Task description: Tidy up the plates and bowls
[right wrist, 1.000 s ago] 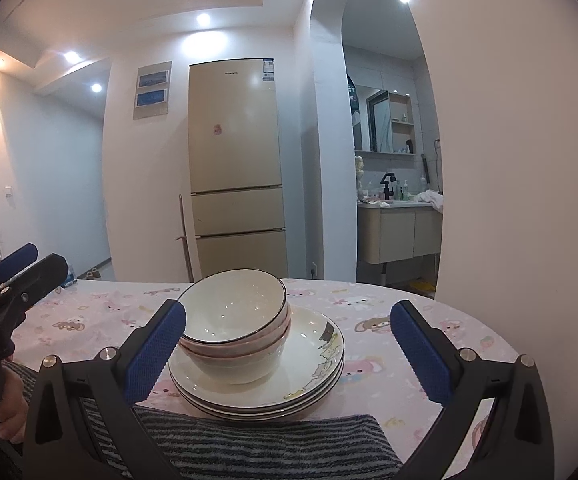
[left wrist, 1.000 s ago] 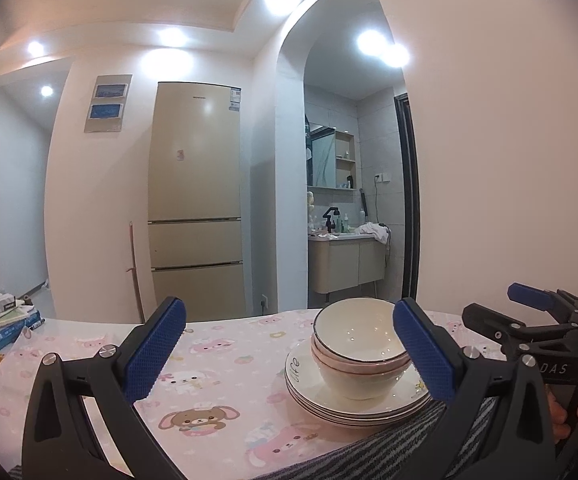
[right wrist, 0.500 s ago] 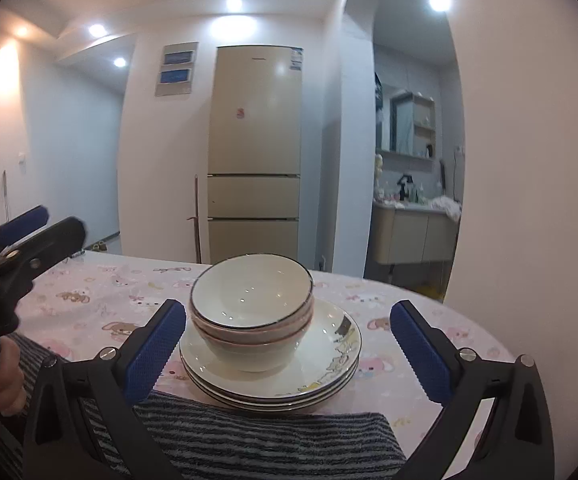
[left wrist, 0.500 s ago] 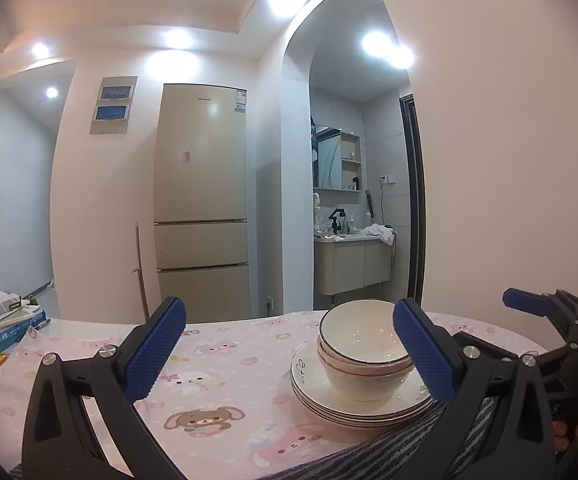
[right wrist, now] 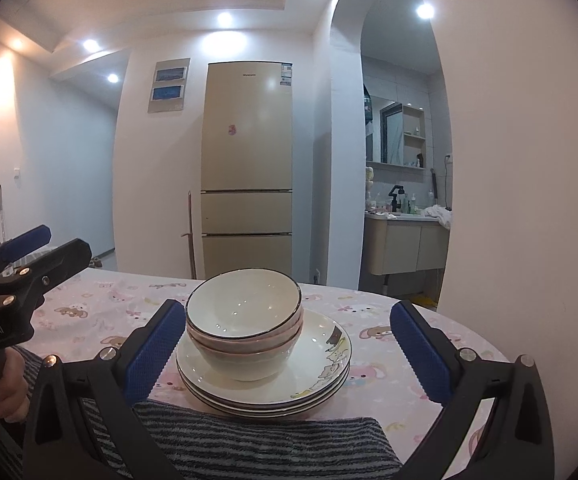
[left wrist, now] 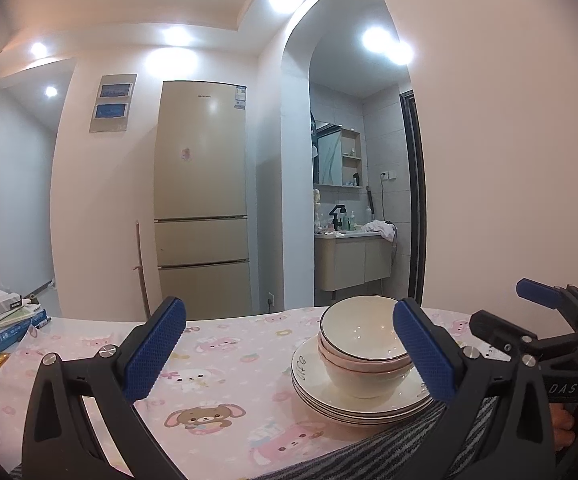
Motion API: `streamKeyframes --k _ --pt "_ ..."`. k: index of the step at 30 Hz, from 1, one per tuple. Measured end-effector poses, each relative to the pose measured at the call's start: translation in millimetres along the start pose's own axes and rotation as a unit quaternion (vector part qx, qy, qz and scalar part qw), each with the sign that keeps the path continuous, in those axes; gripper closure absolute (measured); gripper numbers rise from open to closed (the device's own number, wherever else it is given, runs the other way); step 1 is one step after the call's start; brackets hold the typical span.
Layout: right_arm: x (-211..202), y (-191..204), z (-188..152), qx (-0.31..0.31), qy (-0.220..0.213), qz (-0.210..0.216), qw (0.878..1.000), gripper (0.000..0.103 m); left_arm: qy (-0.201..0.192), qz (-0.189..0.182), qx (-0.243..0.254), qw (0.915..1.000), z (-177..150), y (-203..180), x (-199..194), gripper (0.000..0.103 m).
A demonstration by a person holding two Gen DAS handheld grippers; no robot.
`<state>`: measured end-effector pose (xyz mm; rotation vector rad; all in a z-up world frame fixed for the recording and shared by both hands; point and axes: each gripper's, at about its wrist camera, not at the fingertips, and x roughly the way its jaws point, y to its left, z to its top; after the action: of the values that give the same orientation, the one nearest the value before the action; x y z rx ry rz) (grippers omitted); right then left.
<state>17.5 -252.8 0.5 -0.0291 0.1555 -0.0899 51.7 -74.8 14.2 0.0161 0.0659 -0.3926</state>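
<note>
We count one stack of crockery on the table (right wrist: 389, 316): three bowls (right wrist: 245, 320) nested one inside another, standing upright on a pile of plates (right wrist: 313, 364). The plates appear to number three, though their rims lie so close together that we cannot be certain of the count. The top bowl is white with a dark rim line and holds nothing; the two beneath it show pinkish rims. The uppermost plate carries a small cartoon print near its right edge and contains only the bowls. From the left wrist view the same bowls (left wrist: 363, 344) and plates (left wrist: 353, 396) sit to the right of centre, the plate bearing lettering on its left rim.

The stack rests on a pink cloth (left wrist: 217, 384) printed with cartoon animals. A striped grey towel (right wrist: 257, 444) lies at the near edge of the table, just touching or slipping under the front of the plates.

We record two grippers. The left gripper (left wrist: 289, 352) has its jaws spread wide and grips nothing; its right finger overlaps the bowls in the picture, but we see no contact. The right gripper (right wrist: 287, 352) is likewise spread wide, with the stack lying between and beyond its fingers, apart from both. Neither tool has hold of anything.

At the left of the table we note one pile of books (left wrist: 1, 324). Behind stand one fridge (right wrist: 247, 168) and, through an arch, one sink cabinet (right wrist: 405, 244).
</note>
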Motion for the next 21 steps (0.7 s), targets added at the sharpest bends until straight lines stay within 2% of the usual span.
streamKeyframes --k 11,21 --pt "0.6 -6.2 -1.0 0.009 -0.004 0.001 1.0 0.0 0.005 0.001 0.0 1.0 -1.7 -1.2 0.5 0.0" --pt "-8.1 -2.6 -0.8 0.001 -0.019 -0.015 1.0 0.0 0.011 -0.004 -0.003 0.9999 -0.9 -0.7 1.9 0.0"
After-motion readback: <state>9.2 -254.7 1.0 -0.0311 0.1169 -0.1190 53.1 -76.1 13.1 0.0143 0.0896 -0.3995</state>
